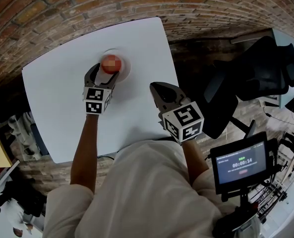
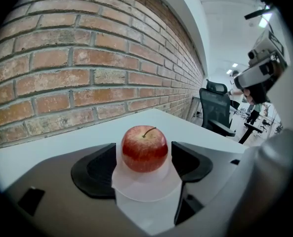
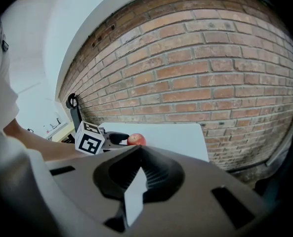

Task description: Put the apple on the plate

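A white bench (image 1: 52, 113) stands against a brick wall (image 1: 62, 4). The left claw (image 2: 144, 158) is spread, its 2 jaws flanking the apple (image 2: 145, 147), which rests on the plate (image 2: 145, 187). The right claw (image 3: 139, 158) is pressed together, empty, well apart. Placement looks done; only withdrawal remains.

left gripper (image 1: 106, 72): jaws apart, reached far forward | right gripper (image 1: 156, 89): jaws together, held back

white table (image 1: 57, 98), pale plate (image 1: 126, 67) on it
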